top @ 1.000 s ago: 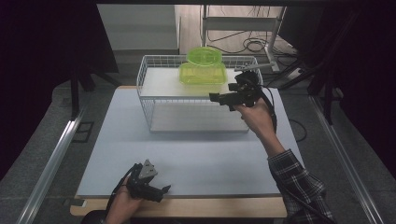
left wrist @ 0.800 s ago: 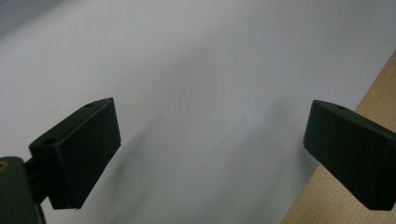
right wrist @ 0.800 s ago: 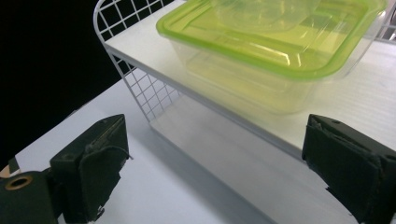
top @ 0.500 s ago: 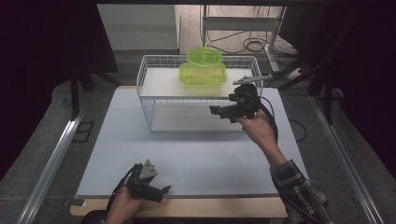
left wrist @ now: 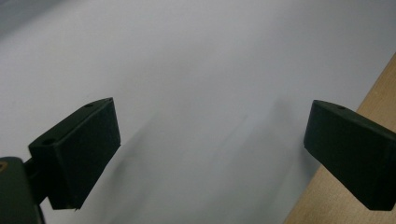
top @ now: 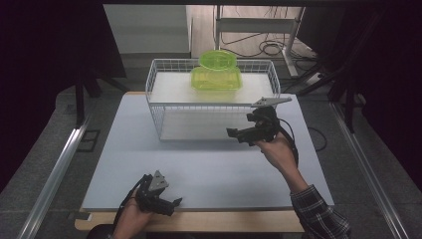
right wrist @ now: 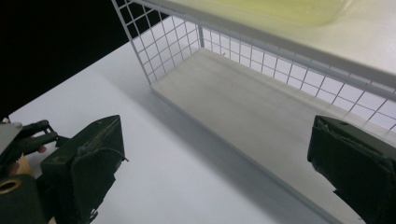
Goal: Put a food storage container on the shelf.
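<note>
Two green plastic containers (top: 216, 74) sit stacked on the top shelf of the white wire rack (top: 159, 92); the right gripper (top: 239, 133), jaws just opened wide and empty, hangs by its front, while the left gripper (top: 171, 204) rests spread-jawed at the counter (top: 199, 164) edge

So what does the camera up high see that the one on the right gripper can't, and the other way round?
The high view takes in the whole scene: the green containers on the top shelf of the white wire rack, the right gripper in front of the rack, and the person's checked sleeve. The right gripper view gets close under the shelf, showing the rack's lower board and mesh wall in detail, between its own open, empty jaws. Both show the rack, the white table and the left gripper near the table's front edge.
</note>
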Demonstrator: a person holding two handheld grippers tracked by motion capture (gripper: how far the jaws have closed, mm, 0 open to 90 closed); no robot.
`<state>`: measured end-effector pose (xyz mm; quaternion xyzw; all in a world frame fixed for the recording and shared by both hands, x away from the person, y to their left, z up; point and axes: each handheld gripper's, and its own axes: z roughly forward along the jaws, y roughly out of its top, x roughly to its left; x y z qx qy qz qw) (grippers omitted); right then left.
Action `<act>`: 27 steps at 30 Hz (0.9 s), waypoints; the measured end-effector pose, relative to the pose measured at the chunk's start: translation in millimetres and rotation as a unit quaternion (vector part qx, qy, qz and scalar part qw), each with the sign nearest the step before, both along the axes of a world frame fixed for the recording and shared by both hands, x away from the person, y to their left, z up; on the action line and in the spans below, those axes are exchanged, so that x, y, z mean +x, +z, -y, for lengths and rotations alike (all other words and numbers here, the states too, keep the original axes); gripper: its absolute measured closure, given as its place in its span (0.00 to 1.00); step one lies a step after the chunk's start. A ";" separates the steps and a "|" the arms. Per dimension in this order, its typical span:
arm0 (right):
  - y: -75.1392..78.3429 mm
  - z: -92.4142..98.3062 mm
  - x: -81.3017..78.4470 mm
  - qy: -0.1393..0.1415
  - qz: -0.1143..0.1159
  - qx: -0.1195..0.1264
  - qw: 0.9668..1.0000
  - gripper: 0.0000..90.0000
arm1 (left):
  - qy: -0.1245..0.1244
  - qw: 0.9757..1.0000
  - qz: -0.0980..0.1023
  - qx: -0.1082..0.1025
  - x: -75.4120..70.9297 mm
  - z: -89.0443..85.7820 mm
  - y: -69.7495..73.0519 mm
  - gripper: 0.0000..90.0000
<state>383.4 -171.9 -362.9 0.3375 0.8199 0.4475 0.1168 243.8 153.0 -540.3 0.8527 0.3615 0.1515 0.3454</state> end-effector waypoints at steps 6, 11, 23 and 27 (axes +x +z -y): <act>-16.5 4.3 -9.8 -0.001 0.003 -0.008 1.000 0.01 | 0.001 1.000 0.000 0.000 -0.1 -0.1 0.0 0.04; -33.7 10.6 -17.9 -0.010 0.007 -0.019 1.000 0.00 | 0.001 1.000 0.000 0.001 -0.1 0.0 -0.1 0.04; -59.6 31.0 -41.3 -0.026 0.012 -0.026 0.999 0.00 | 0.002 1.000 0.003 0.000 -0.2 -0.1 0.5 0.04; -67.4 35.5 -49.4 -0.032 0.017 -0.032 0.999 0.00 | 0.005 1.000 0.004 -0.002 -0.1 -0.3 0.8 0.03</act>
